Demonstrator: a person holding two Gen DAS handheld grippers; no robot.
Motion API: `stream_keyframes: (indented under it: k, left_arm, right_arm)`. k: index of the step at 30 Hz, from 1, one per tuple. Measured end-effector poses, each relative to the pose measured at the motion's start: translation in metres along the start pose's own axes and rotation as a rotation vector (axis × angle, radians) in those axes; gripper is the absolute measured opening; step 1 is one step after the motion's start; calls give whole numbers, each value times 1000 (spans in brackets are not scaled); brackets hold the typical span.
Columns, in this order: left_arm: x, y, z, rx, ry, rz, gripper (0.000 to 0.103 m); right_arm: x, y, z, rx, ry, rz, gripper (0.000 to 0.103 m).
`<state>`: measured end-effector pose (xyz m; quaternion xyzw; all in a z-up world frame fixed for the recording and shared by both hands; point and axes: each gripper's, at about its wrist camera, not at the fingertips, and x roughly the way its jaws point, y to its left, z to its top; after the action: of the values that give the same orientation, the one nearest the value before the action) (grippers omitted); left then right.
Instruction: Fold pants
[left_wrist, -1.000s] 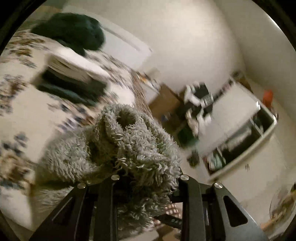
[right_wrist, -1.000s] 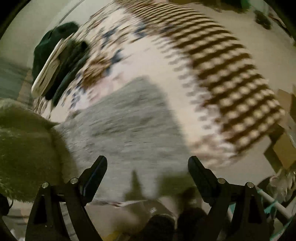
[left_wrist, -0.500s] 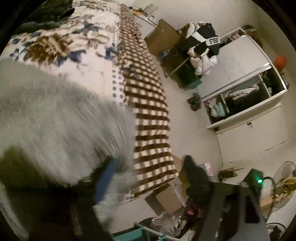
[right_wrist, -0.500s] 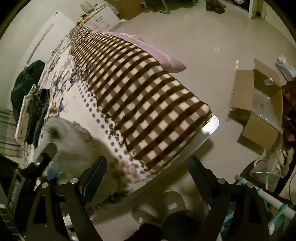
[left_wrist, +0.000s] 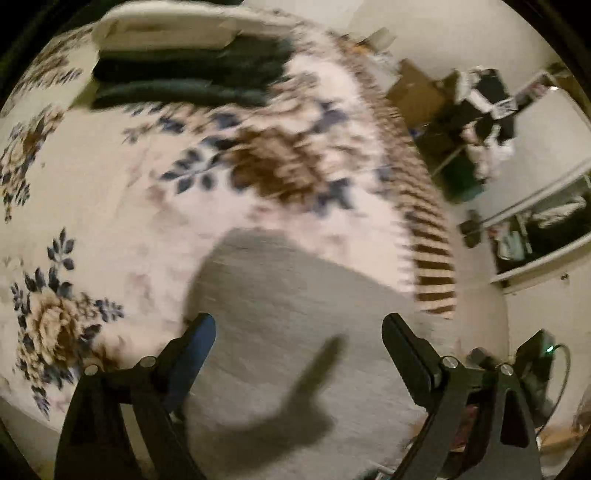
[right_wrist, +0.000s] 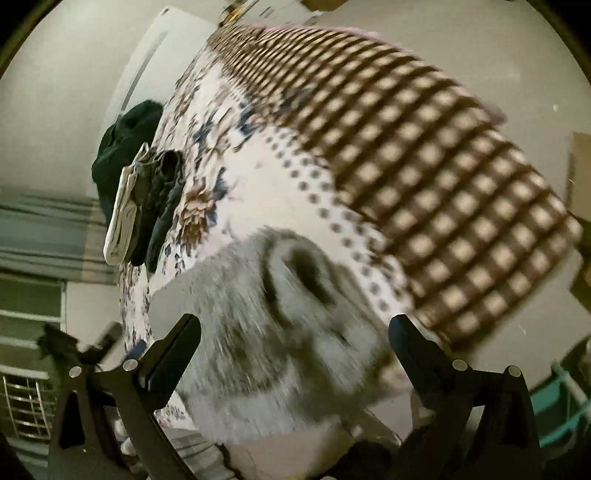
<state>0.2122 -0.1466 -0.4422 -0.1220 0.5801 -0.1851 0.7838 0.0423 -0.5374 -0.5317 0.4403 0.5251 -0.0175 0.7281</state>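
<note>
In the left wrist view, a stack of folded clothes (left_wrist: 184, 66) lies at the far left of the bed, dark garments under a pale one on top, resting on the floral blanket (left_wrist: 110, 192). Nearer the camera the grey fuzzy pants (left_wrist: 295, 314) lie flat on that blanket close to the bed's near edge, and the left gripper (left_wrist: 299, 332) hangs above them with its fingers spread wide, holding nothing; its shadow falls across the grey pile. To the right the blanket's brown checked border (left_wrist: 432, 258) drops over the bed's side, and beyond it stands an open wardrobe (left_wrist: 546, 229). In the right wrist view, the same stack of folded clothes (right_wrist: 147, 203) sits at the left with a dark green heap (right_wrist: 125, 144) behind it. The pants (right_wrist: 280, 325) are bunched toward the middle, with a dark round opening, perhaps a leg hole, though motion blur makes that unsure. The right gripper (right_wrist: 295, 332) is also wide open, its fingers on either side of the fabric but not closed on it. The checked border (right_wrist: 443, 184) fills the right.
</note>
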Motion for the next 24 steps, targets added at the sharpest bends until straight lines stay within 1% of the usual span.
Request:
stream_keyframes:
  k: [1,2,3,4,5,6,8,9,11,12,13,14,16,17,18,19,20,22,23,24]
  left_arm:
    - [11,7,0,-3,22,3,92]
    - [19,12,0,-4,40,16,92]
    - [26,15,1,-13,52,18,92]
    - [32,19,1,-24,62,2,92]
    - [33,22,1,-39,69,0,92]
    - [34,23,1,-42,68,-8,92]
    - [36,19,-4,-30,68,-25,92]
    - [35,19,-4,-34,71,-28,92]
    - [31,15,-6,-56,72,-44,92]
    - [27,15,-7,-64,67,-49,92]
    - [23,13,-6,-73,61,-56,92]
    - [18,12,-5,-77,53,-65,92]
    - [8,7,-5,-72,34,-80,92]
    - [5,5,-4,-61,29,-76,92]
    - [6,2,-3,-50,29,-77,92]
    - [7,0,-3,-39,30,-73,92]
    - [12,-1,-2,-29,40,-55,92]
    - [22,0,-1,-31,55,-52,92]
    - [26,1,0,-29,57,-35,92]
    - [29,2,1,-25,57,-26,92]
  right_arm:
    - [10,2,6,-2,19,1,103]
    - [27,5,14,12,61,3,102]
    - [37,6,18,21,90,13,97]
    - [47,8,23,24,109,23,56]
    - [51,10,26,19,117,21,22]
    - [54,17,32,-7,113,-37,22]
    - [51,22,41,-47,59,-111,22]
    - [52,22,45,-53,53,-131,22]
    - [55,20,52,-32,73,-138,24]
    - [55,19,54,-12,96,-113,26]
    - [53,17,55,2,107,-90,38]
    - [47,15,53,19,103,-64,60]
    - [26,12,45,21,53,-40,80]
    - [17,9,39,23,38,-39,80]
    - [11,2,30,43,45,-38,80]
    - [10,-8,20,76,70,-17,80]
    - [15,-18,9,108,107,-3,81]
    - [31,-34,-8,166,184,-12,81]
    - [43,-45,-18,211,236,-4,79]
    - [57,-54,-29,277,278,73,72]
